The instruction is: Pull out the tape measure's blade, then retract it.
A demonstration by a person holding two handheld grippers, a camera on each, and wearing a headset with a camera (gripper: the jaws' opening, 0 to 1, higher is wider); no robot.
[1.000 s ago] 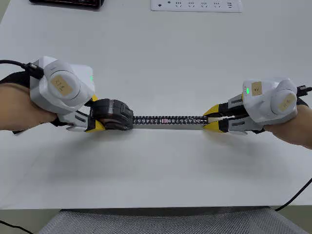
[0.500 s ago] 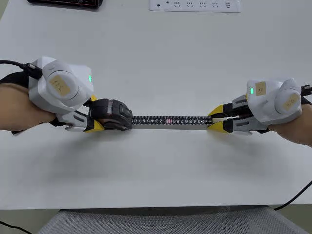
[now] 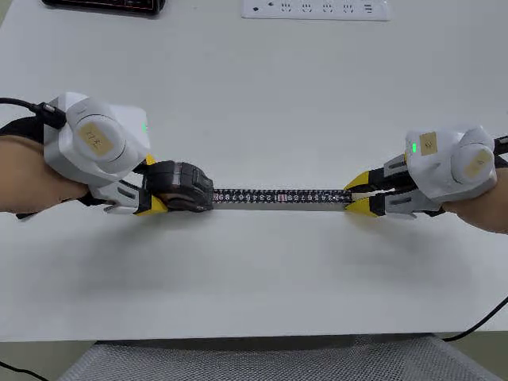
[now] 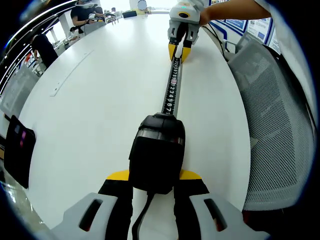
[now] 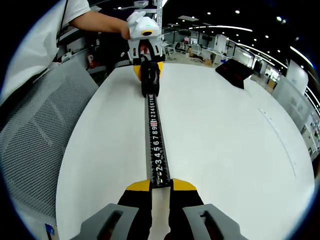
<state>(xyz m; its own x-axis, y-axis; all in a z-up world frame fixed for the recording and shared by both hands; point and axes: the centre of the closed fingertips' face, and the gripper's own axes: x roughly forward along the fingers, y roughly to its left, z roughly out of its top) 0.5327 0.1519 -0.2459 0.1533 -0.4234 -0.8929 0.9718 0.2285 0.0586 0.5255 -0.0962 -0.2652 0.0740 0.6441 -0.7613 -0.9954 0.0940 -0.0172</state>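
The left claw (image 3: 156, 184) is clamped on the dark case of the tape measure (image 3: 181, 186), which sits on the white table (image 3: 254, 103) over at the left. At the right, the right claw (image 3: 355, 194) is pinched together on the free end of the blade (image 3: 278, 195). The blade runs flat and straight between them, just above the table, with its numbers facing up. A power strip (image 3: 316, 8) lies at the far edge, well apart from the work.

The left gripper view shows the case (image 4: 157, 150) seated squarely between the yellow tips, with the blade (image 4: 171, 90) stretching away to the other claw.

From where I stand, the pulling-out step looks well along, perhaps finished, and the retracting is not yet done. The next move calls for the right claw to walk the blade end back to the left, in line with the case. It should keep its pinch so the blade doesn't whip home, while the left claw holds the case steady.
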